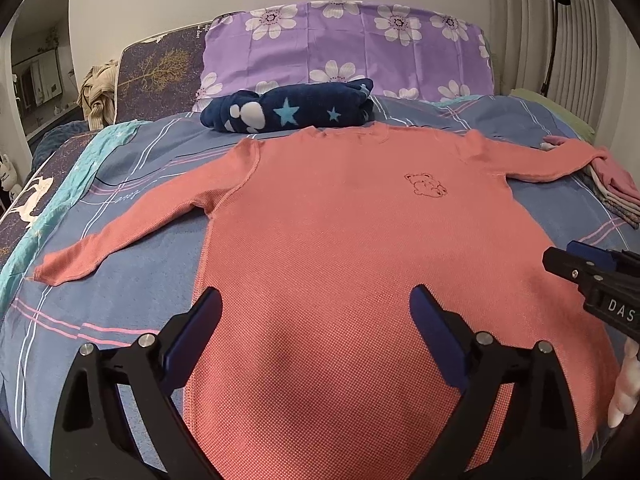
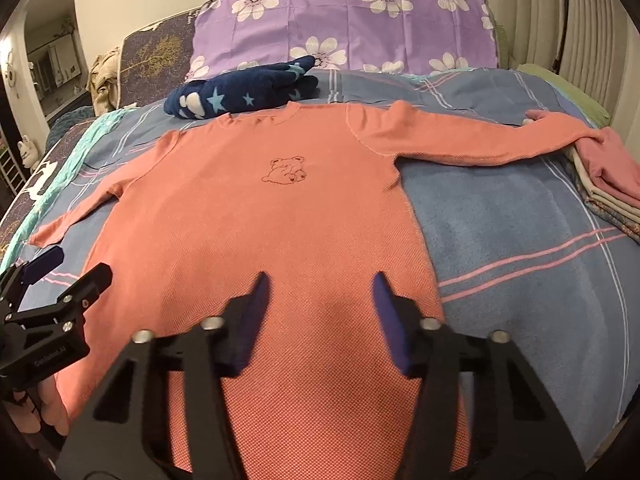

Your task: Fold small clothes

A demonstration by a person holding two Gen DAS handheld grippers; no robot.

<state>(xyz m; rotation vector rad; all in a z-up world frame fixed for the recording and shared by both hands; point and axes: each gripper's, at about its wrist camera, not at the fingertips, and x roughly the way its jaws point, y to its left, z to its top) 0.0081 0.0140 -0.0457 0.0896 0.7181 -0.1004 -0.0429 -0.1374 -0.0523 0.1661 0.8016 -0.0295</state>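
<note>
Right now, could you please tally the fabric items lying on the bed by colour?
Salmon-orange: 1, the long-sleeved shirt spread flat.
Navy with stars: 1, the folded bundle above its collar.
Purple floral: 1, the pillow at the headboard.
Mixed pink and beige: 1, the folded stack under the shirt's sleeve end; its layers are too close to count.
Total: 4

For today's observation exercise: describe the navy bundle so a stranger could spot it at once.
Start at the purple flowered pillow at the head of the bed. Just in front of it, above the pink shirt's collar, lies the navy bundle. Only it has pale blue stars.
</note>
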